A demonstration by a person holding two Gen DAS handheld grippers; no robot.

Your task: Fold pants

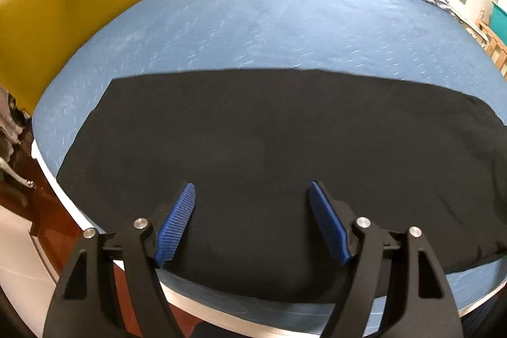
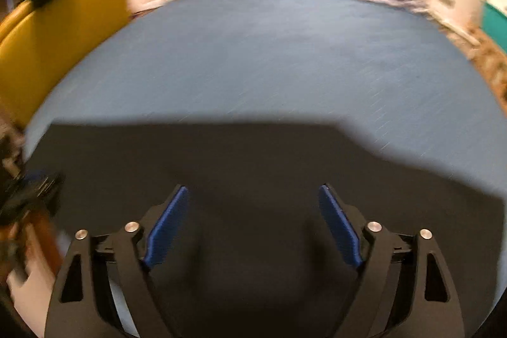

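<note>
Left gripper (image 1: 252, 189) hangs over the black pants (image 1: 269, 148), tongs spread apart and holding nothing; pants lie flat along the near edge of the blue table mat (image 1: 269, 21), looks already folded into one long band. Right gripper (image 2: 253, 190) same, tongs apart and empty above the cloth, view blurred. Judging by that, a lengthwise fold is done, crosswise folds left.

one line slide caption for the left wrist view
Open left gripper poised over black pants lying flat on a blue mat, nothing grasped.
</note>
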